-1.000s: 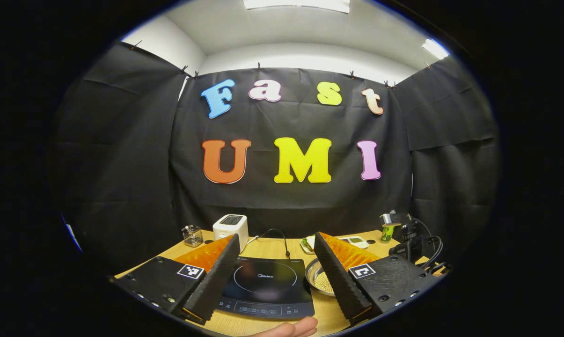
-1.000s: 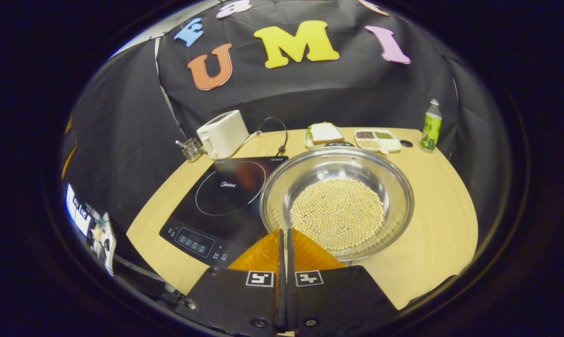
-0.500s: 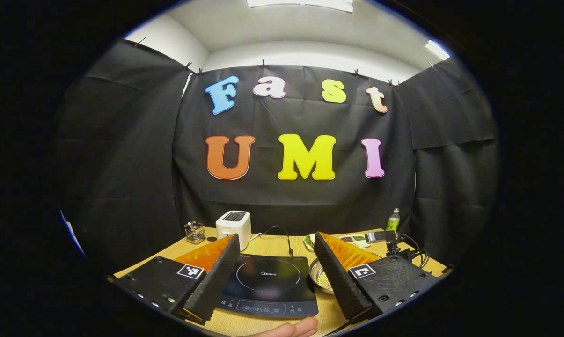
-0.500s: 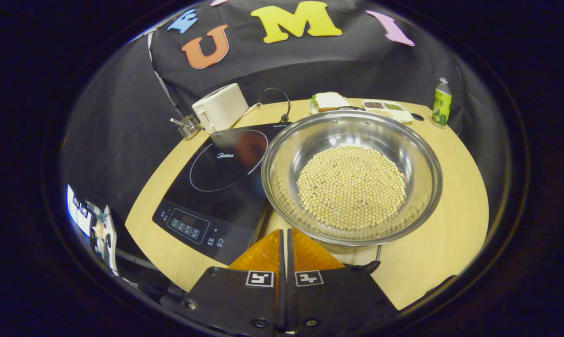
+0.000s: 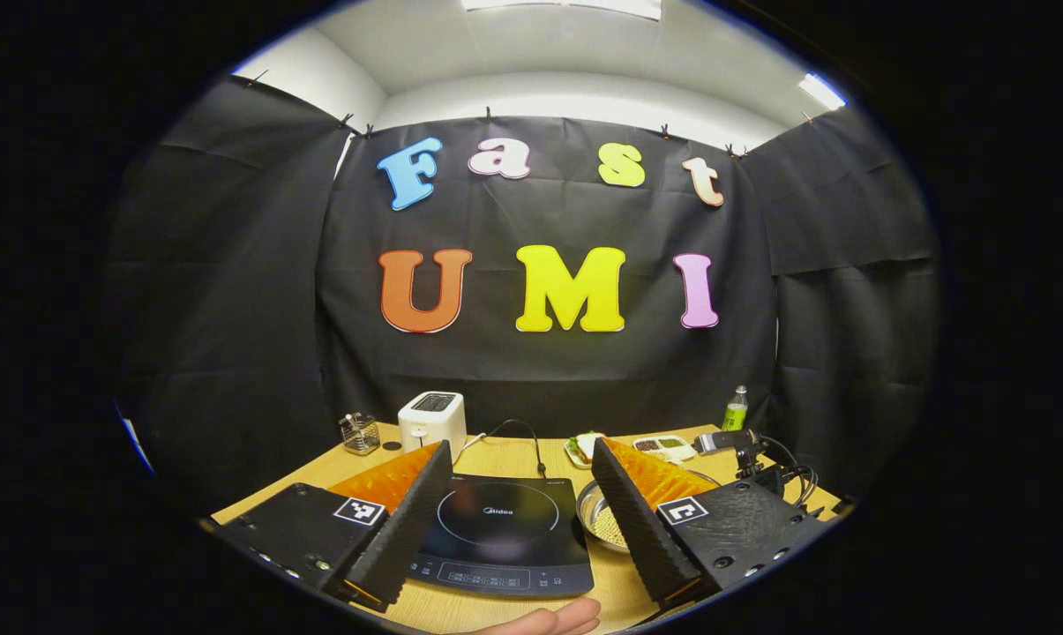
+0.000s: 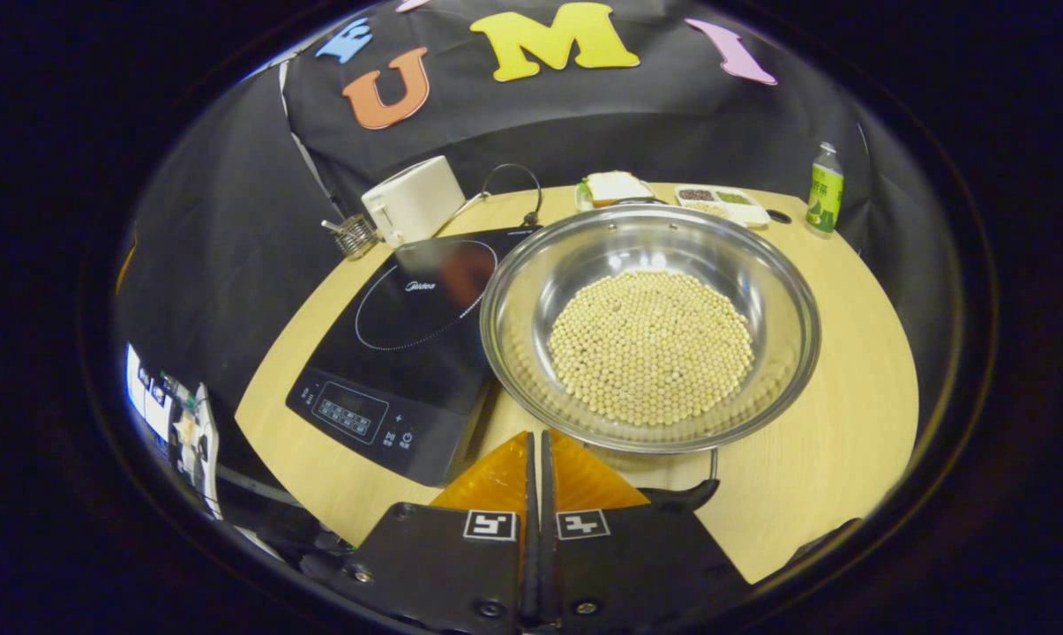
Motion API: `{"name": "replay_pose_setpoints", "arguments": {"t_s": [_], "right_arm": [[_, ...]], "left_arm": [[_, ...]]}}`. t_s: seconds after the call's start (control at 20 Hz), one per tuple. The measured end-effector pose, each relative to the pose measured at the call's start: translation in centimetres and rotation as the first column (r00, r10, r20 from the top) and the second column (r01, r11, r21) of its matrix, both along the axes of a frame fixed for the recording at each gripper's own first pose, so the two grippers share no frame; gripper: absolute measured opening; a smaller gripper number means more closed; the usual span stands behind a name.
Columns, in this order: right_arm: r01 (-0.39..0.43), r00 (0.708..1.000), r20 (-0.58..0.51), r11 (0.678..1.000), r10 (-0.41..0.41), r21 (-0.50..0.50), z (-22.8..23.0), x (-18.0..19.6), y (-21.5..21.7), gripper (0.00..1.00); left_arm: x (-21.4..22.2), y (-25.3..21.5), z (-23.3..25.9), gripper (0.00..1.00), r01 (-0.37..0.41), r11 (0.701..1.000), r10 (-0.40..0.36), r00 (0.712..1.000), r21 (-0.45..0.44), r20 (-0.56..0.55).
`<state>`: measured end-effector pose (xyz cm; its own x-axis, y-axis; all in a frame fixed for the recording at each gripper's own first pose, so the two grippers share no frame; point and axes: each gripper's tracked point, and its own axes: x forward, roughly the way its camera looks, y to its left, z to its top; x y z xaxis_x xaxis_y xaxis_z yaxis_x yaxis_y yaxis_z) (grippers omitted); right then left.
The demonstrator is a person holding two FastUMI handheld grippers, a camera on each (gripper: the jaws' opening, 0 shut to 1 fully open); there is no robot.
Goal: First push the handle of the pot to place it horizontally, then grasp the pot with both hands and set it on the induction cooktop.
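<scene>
A steel pot [image 6: 584, 256] holding pale beans [image 6: 650, 344] stands on the wooden table [image 6: 857, 353], touching the right edge of the black induction cooktop [image 6: 407, 335]. Its black handle [image 6: 683, 496] sticks out low at the near rim, just right of my right gripper [image 6: 535, 435], which is shut and empty. Whether the fingers touch the handle I cannot tell. In the left gripper view my left gripper [image 5: 521, 444] is open and level, framing the cooktop [image 5: 496, 529]. The pot [image 5: 595, 516] peeks out beside its right finger [image 5: 637, 520].
A white toaster [image 6: 412, 201], a wire basket [image 6: 353, 236], a sandwich plate [image 6: 615, 187], a divided tray [image 6: 721, 200] and a green bottle [image 6: 824, 188] line the table's back. The cooktop's cable [image 6: 509, 190] loops behind it. A fingertip [image 5: 544, 621] shows at the bottom of the left gripper view.
My right gripper has come down closer to the pot's near rim, and the handle now shows beside its fingers. The left gripper has barely shifted and stays open.
</scene>
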<state>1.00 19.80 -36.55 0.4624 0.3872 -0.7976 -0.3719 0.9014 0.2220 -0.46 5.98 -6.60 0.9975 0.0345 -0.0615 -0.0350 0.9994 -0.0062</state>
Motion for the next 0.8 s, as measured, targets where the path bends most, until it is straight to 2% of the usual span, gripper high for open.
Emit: {"name": "replay_pose_setpoints", "arguments": {"t_s": [0.1, 0.15, 0.2, 0.25, 0.35, 0.4, 0.45, 0.5, 0.55, 0.65, 0.75, 0.8], "right_arm": [[-0.012, 1.0, -0.015, 1.0, 0.011, -0.007, -0.4, -0.5, -0.6, 0.0], [-0.016, 1.0, -0.024, 1.0, 0.016, -0.01, -0.6, -0.8, -0.9, 0.04], [-0.018, 0.999, -0.031, 1.0, 0.018, -0.016, -0.9, -1.2, -1.2, 0.04], [-0.016, 0.999, -0.032, 1.0, 0.016, -0.021, -1.1, -1.3, -1.6, 0.04], [-0.004, 1.0, -0.021, 1.0, 0.003, -0.023, -1.1, -1.1, -2.7, 0.0], [0.003, 1.0, -0.018, 1.0, -0.003, -0.025, -1.1, -0.9, -3.2, 0.04], [0.009, 1.0, -0.014, 1.0, -0.01, -0.028, -1.2, -0.8, -3.7, 0.04], [0.016, 1.0, -0.011, 0.999, -0.017, -0.03, -1.3, -0.7, -4.2, 0.0], [0.021, 1.0, -0.008, 0.999, -0.021, -0.032, -1.1, -0.7, -4.7, 0.04], [0.029, 1.0, 0.0, 0.999, -0.029, -0.037, -1.1, -0.4, -5.6, 0.0], [0.035, 0.999, 0.002, 0.999, -0.035, -0.035, -1.2, -0.1, -6.6, 0.0], [0.039, 0.999, 0.007, 0.998, -0.039, -0.039, -1.2, 0.2, -7.1, 0.04]], "left_arm": [[0.1, -0.2, -0.1, 0.96, 0.0, 1.0, 0.0, 1.0, -0.001, -0.002], [-0.1, -0.3, 0.0, 0.96, 0.002, 1.0, -0.002, 1.0, -0.001, -0.003], [0.0, -0.4, 0.0, 0.87, 0.003, 1.0, -0.003, 1.0, -0.002, -0.003], [0.0, -0.7, -0.1, 0.96, 0.006, 1.0, -0.006, 1.0, 0.0, -0.003], [0.0, -1.1, -0.1, 0.96, 0.011, 1.0, -0.011, 1.0, 0.007, -0.003], [0.0, -1.3, 0.2, 0.96, 0.014, 1.0, -0.014, 1.0, 0.01, -0.003], [0.0, -1.5, 0.1, 0.87, 0.017, 1.0, -0.017, 1.0, 0.012, -0.003], [0.0, -1.7, 0.1, 0.96, 0.02, 1.0, -0.02, 1.0, 0.014, -0.001], [0.0, -1.8, 0.2, 0.96, 0.021, 1.0, -0.021, 1.0, 0.016, 0.002], [0.0, -2.0, 0.2, 0.96, 0.022, 1.0, -0.022, 1.0, 0.015, 0.004], [0.0, -2.0, 0.3, 0.96, 0.02, 1.0, -0.02, 1.0, 0.012, 0.003], [0.0, -2.2, 0.3, 0.96, 0.018, 1.0, -0.018, 1.0, 0.008, 0.001]]}}
